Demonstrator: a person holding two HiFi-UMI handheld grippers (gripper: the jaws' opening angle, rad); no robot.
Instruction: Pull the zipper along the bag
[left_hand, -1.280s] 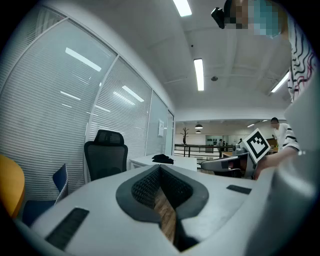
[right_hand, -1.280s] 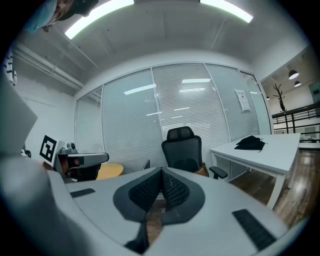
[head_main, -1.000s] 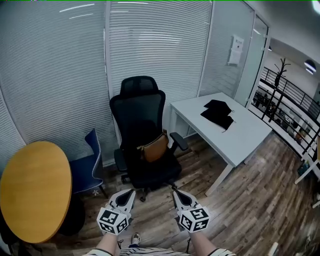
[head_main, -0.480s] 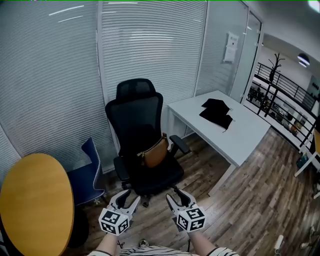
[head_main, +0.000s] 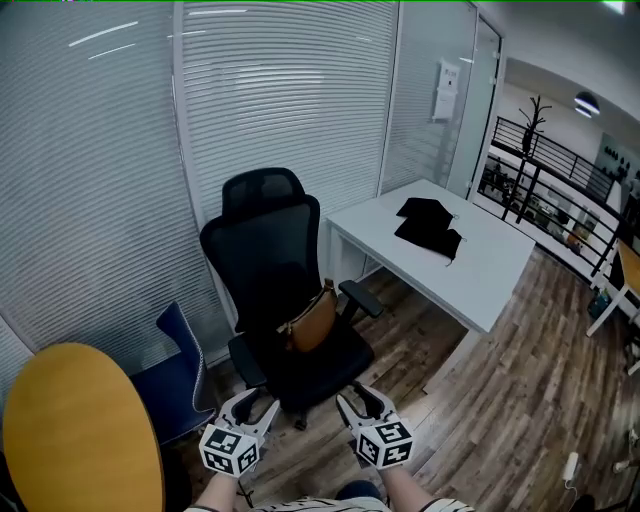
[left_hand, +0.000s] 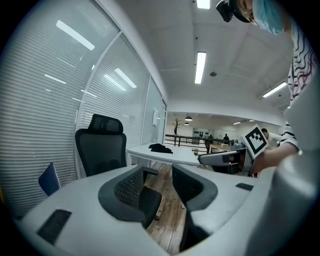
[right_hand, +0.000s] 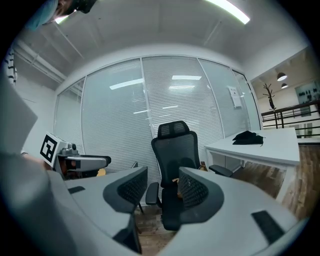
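Observation:
A tan bag (head_main: 312, 320) lies on the seat of a black office chair (head_main: 262, 245), leaning on the backrest; its zipper is too small to make out. My left gripper (head_main: 255, 404) and right gripper (head_main: 360, 400) hover side by side in front of the chair, short of the bag. Both stand open with nothing between their jaws, having opened within the last second. In the right gripper view the chair (right_hand: 175, 145) stands straight ahead past the open gripper (right_hand: 162, 187), with a sliver of tan bag (right_hand: 203, 167) showing. In the left gripper view the chair (left_hand: 100, 150) is left of the open gripper (left_hand: 160, 180).
A white desk (head_main: 475, 275) with a black bundle (head_main: 430, 225) stands right of the chair. A round yellow table (head_main: 70, 430) and a blue chair (head_main: 180, 370) are at the left. Blinds and glass walls run behind; wood floor spreads to the right.
Both grippers were shut a second ago and now stand open. I have stepped closer to the chair, which now sits nearer both grippers.

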